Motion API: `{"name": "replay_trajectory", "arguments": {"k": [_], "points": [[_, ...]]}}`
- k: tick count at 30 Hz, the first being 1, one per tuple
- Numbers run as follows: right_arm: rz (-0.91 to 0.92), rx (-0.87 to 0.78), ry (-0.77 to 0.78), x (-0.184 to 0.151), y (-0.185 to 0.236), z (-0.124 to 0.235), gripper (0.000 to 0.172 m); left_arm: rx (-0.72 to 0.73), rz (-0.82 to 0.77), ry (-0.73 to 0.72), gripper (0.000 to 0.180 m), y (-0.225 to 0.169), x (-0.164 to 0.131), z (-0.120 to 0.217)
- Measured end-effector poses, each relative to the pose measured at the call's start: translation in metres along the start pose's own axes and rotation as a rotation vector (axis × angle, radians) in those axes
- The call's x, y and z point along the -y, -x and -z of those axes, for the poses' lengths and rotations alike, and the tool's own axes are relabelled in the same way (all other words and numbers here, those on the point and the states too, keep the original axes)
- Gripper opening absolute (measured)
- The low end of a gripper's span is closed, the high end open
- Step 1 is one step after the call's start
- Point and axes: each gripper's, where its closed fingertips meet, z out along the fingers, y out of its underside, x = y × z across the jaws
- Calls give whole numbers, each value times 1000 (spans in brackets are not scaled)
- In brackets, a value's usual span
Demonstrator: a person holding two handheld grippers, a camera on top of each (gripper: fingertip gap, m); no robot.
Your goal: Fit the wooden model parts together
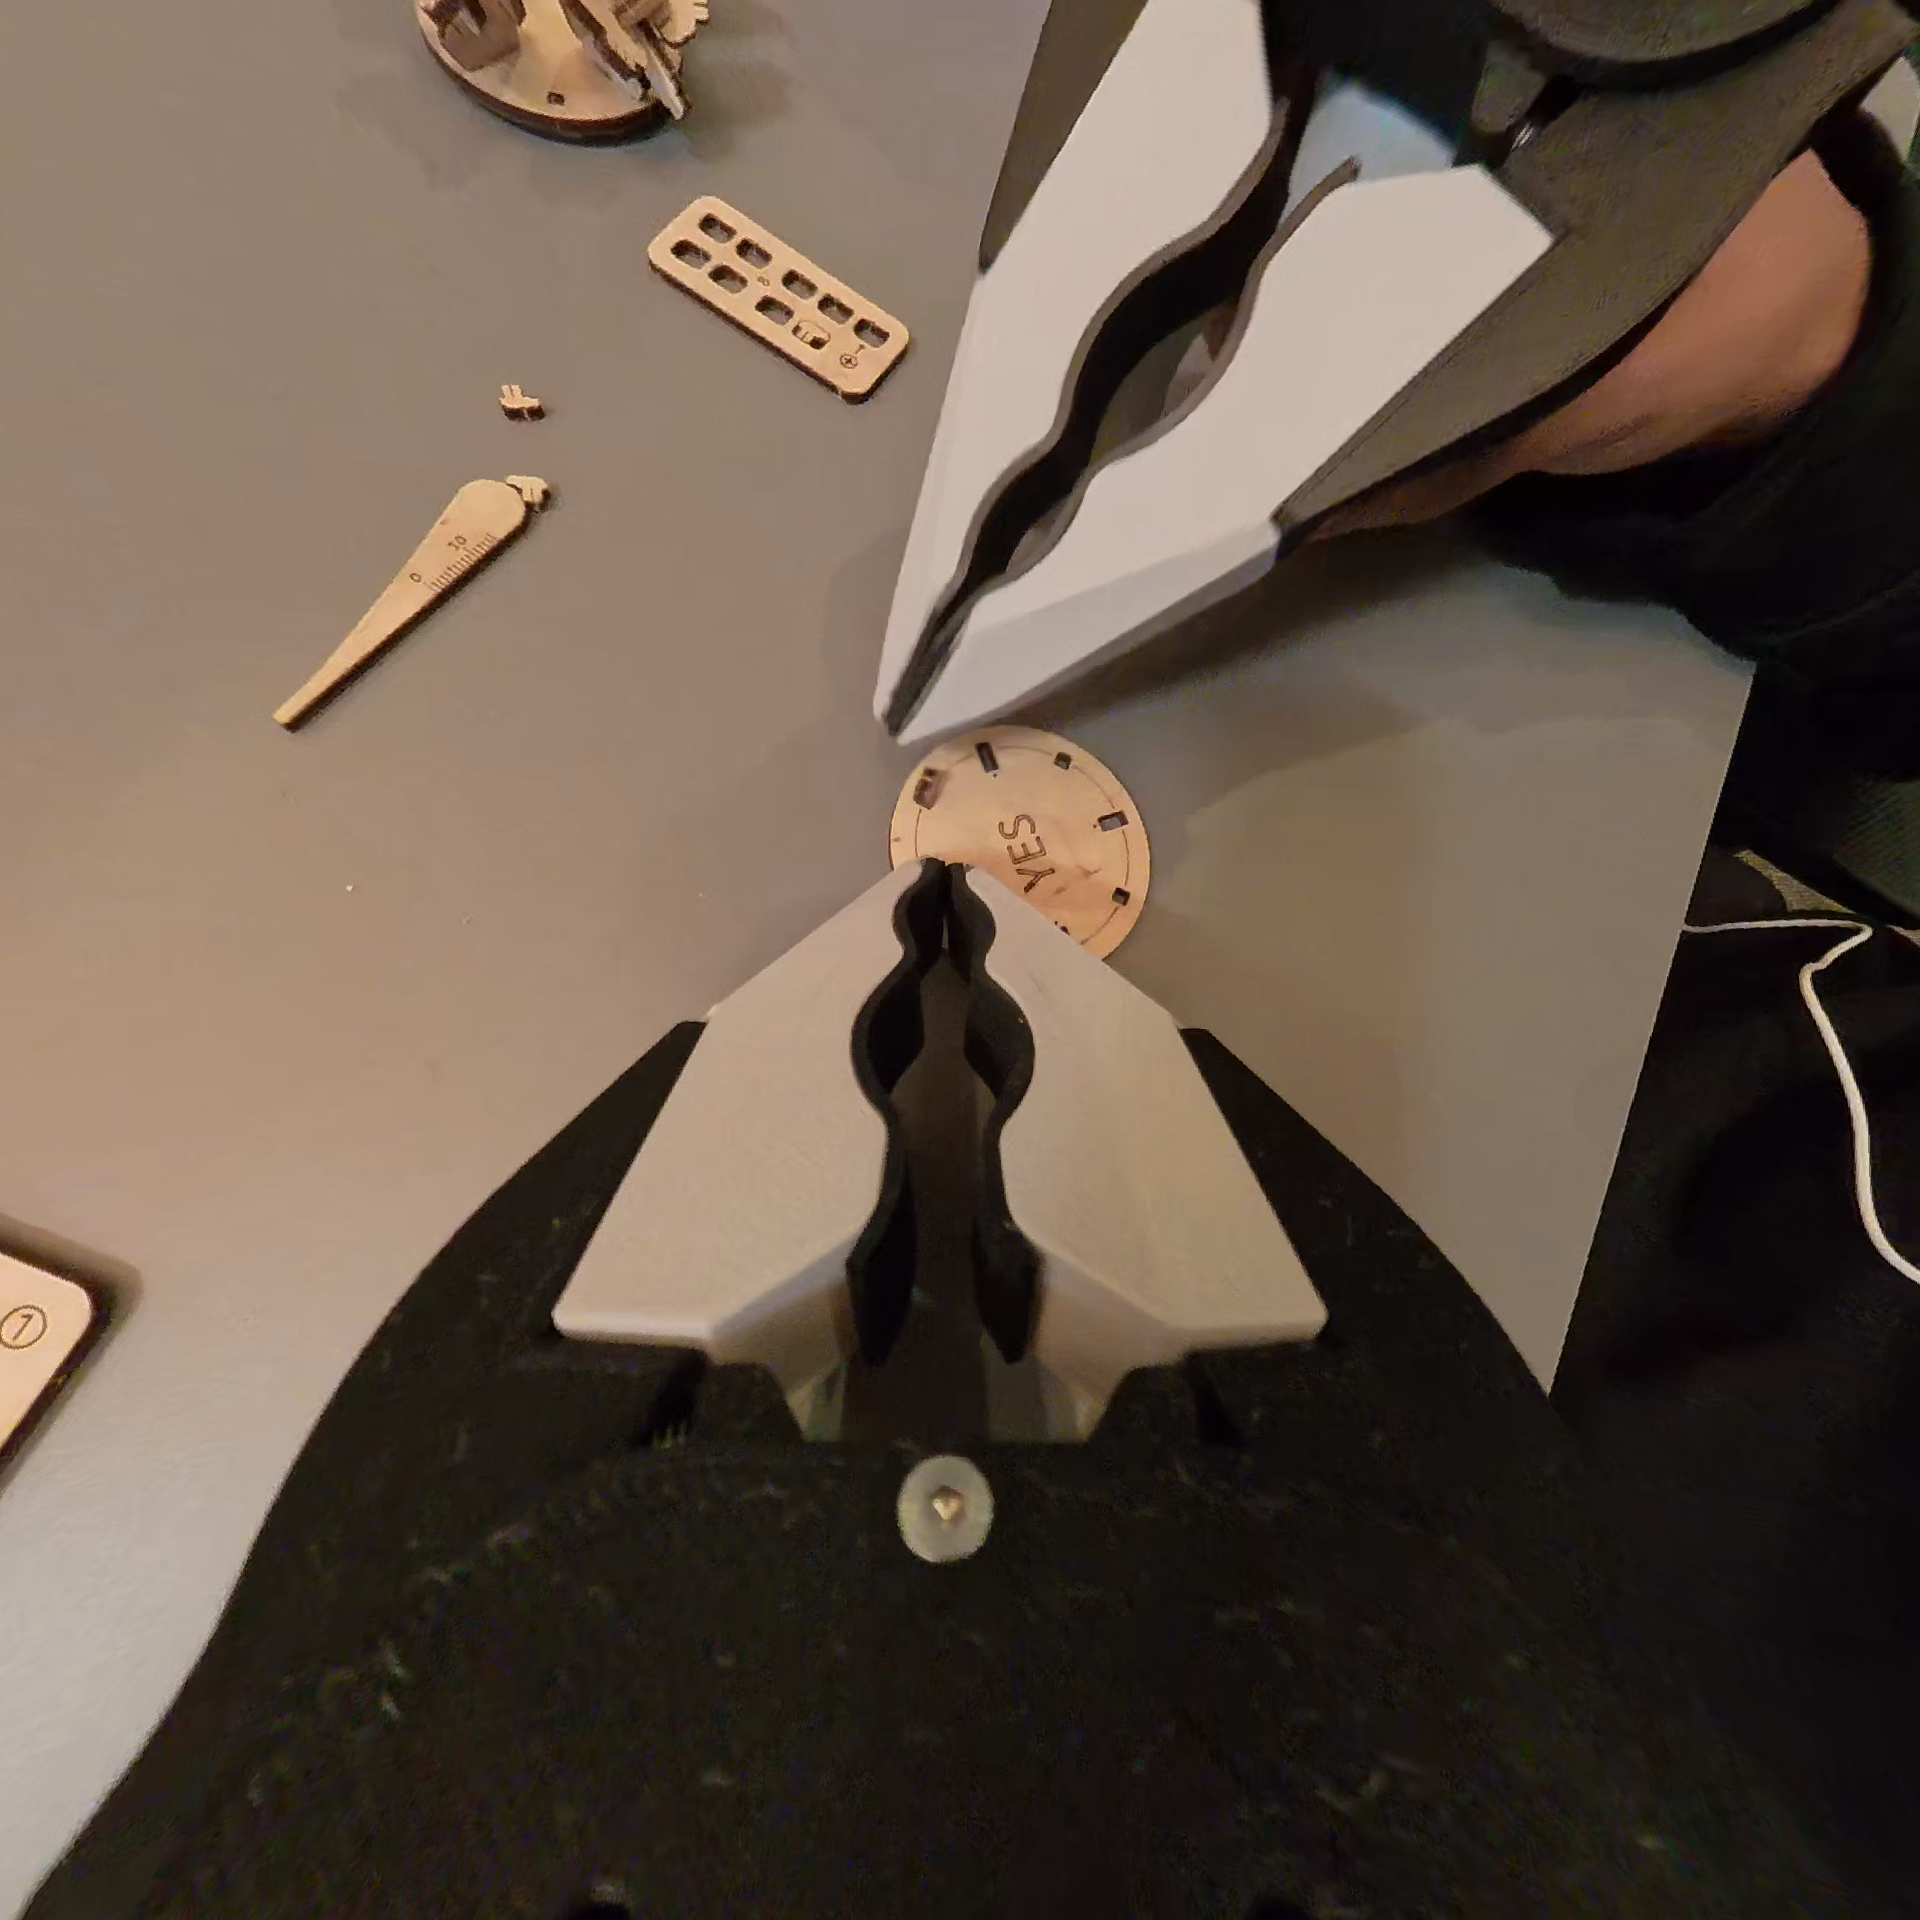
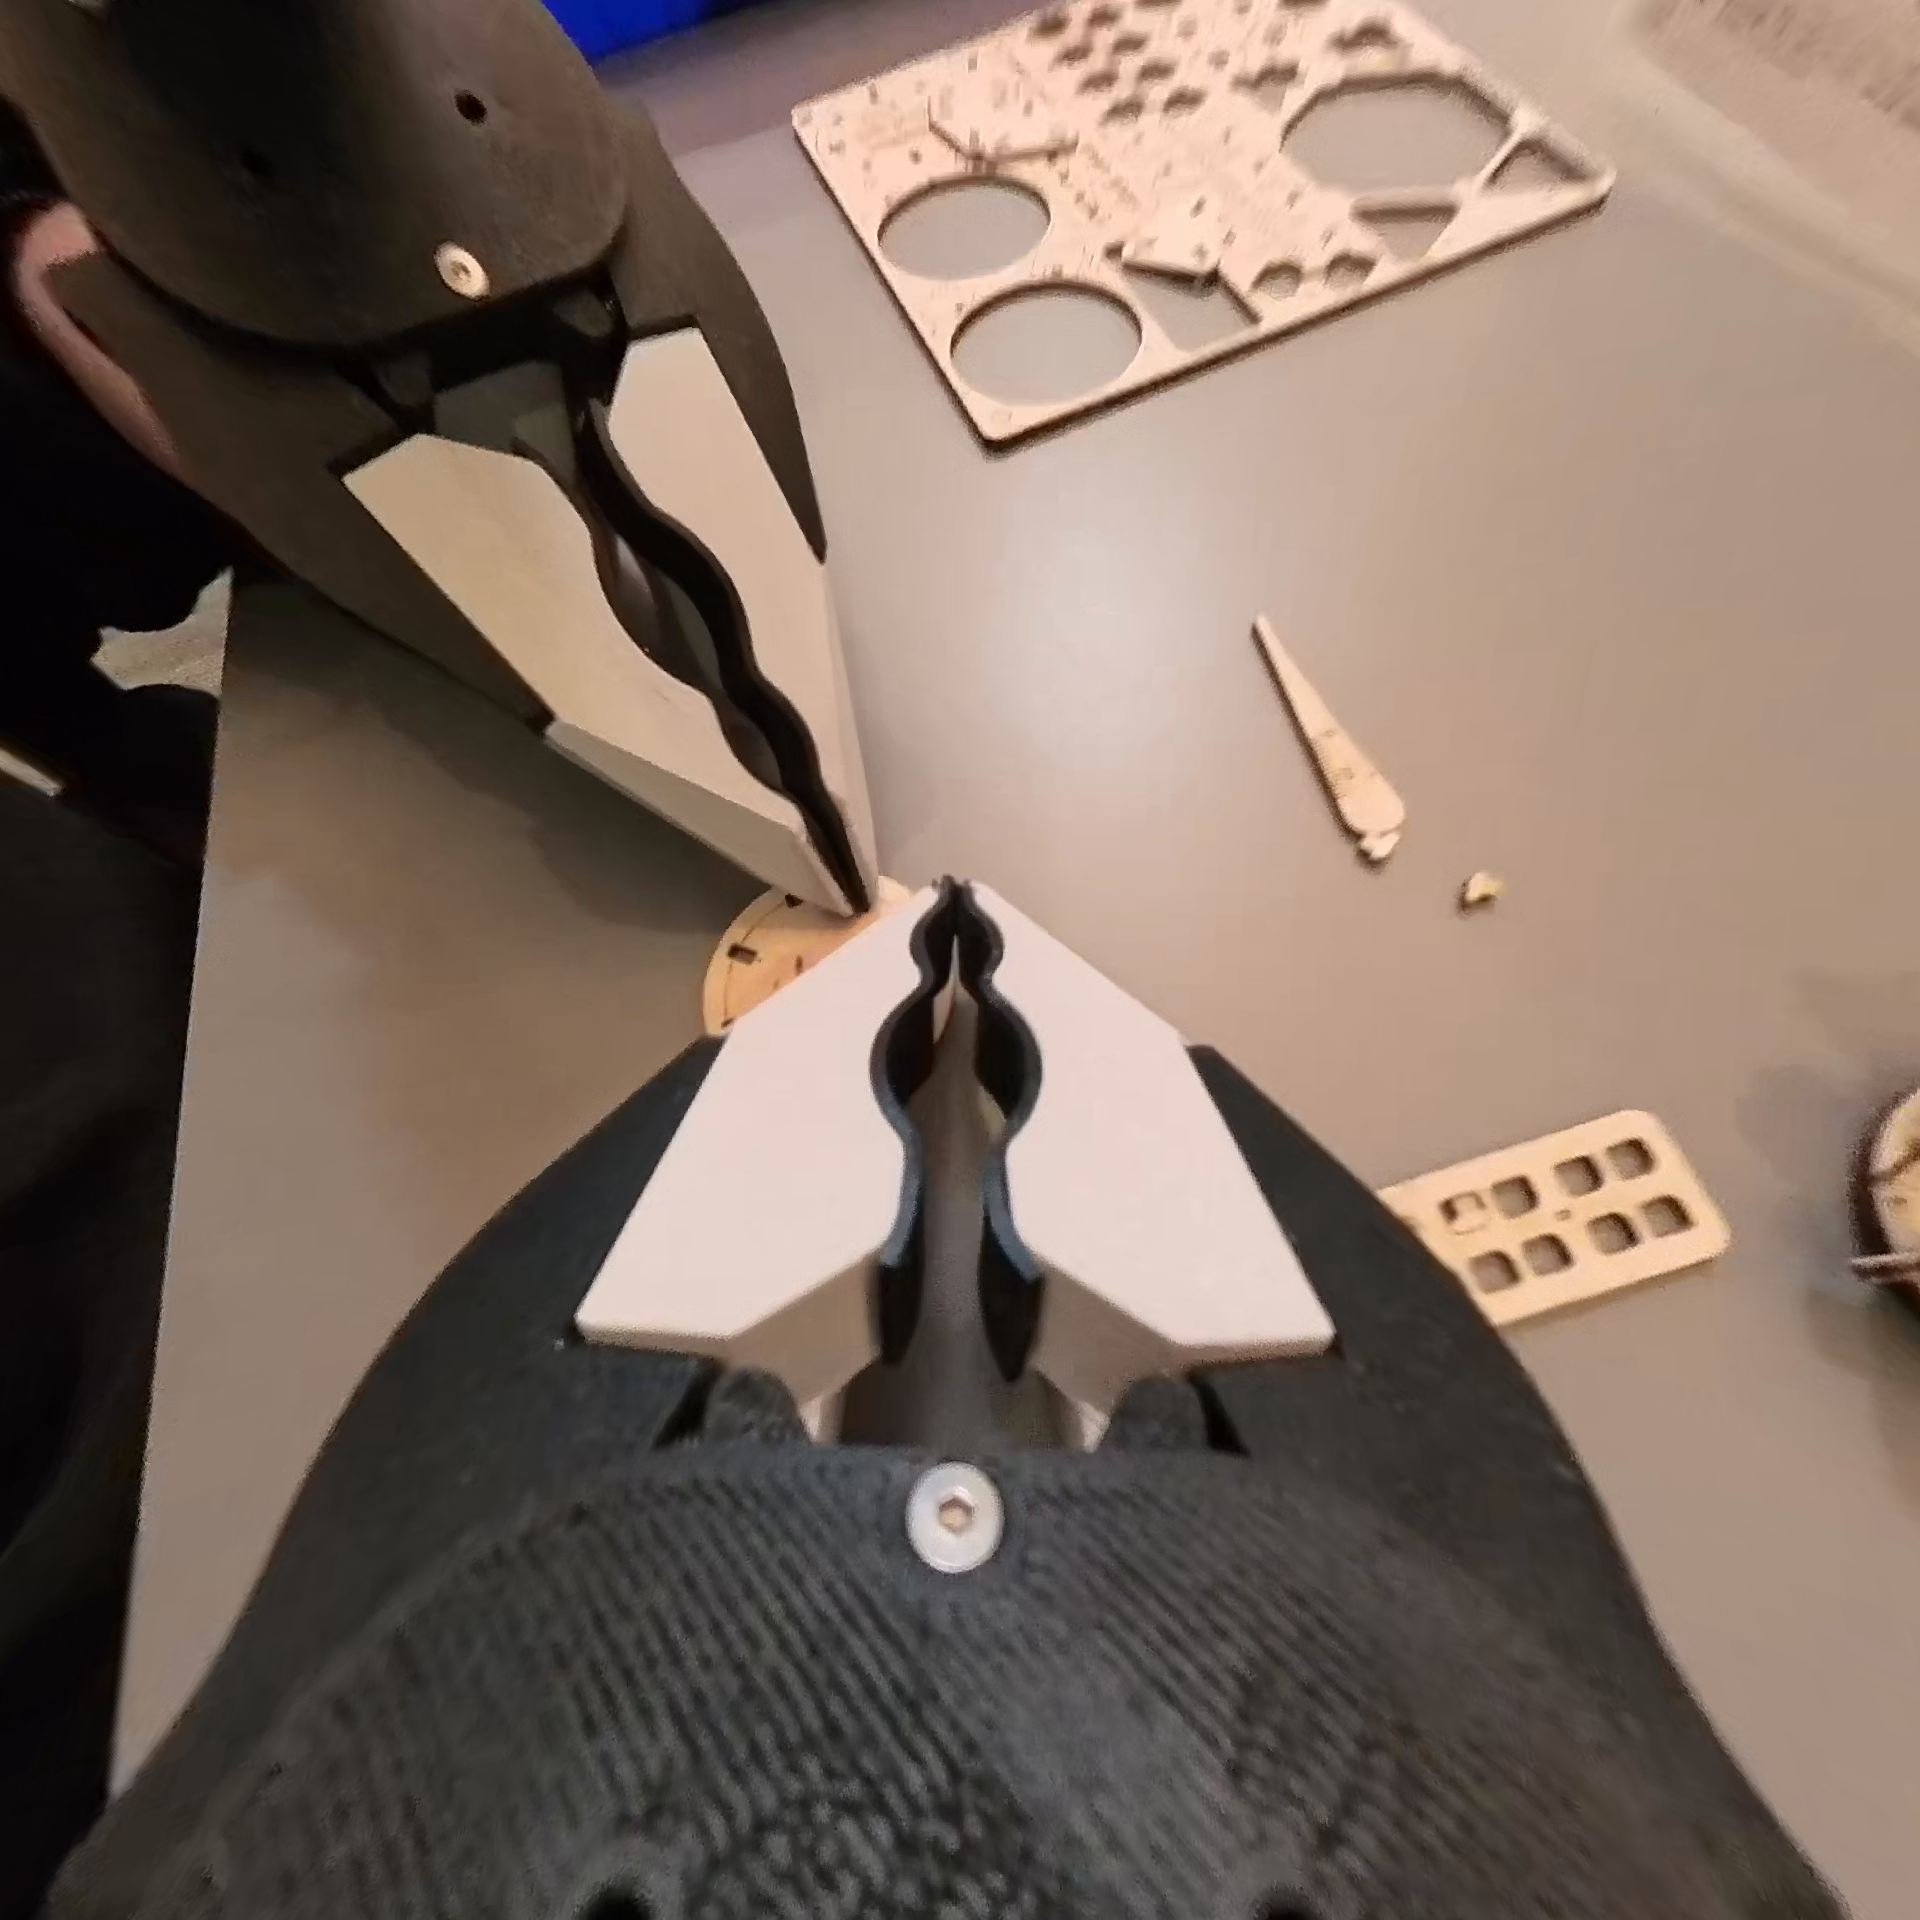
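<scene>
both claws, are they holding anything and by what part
Nothing is held. The left claw and the right claw are both shut, tips down at opposite edges of the wooden disc, which lies flat on the table.

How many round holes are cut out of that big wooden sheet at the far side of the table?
3. On the wooden sheet, two lie at its left end, one above the other, and one toward its right end. The top edge is cropped, so more may be hidden.
</scene>
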Motion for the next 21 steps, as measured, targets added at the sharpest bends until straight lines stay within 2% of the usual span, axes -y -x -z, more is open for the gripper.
{"name": "replay_trajectory", "arguments": {"k": [3, 6, 13, 21], "points": [[114, 15, -67, 8, 4, 8, 3, -5, 5, 0, 0, 0, 0, 0], [150, 85, 6, -5, 11, 4, 28, -9, 9, 0, 0, 0, 0, 0], [158, 119, 36, -7, 11, 1, 17, -15, 15, 0, 0, 0, 0, 0], [204, 122, 95, -16, 15, -5, 19, -20, 21, 0, 0, 0, 0, 0]]}}
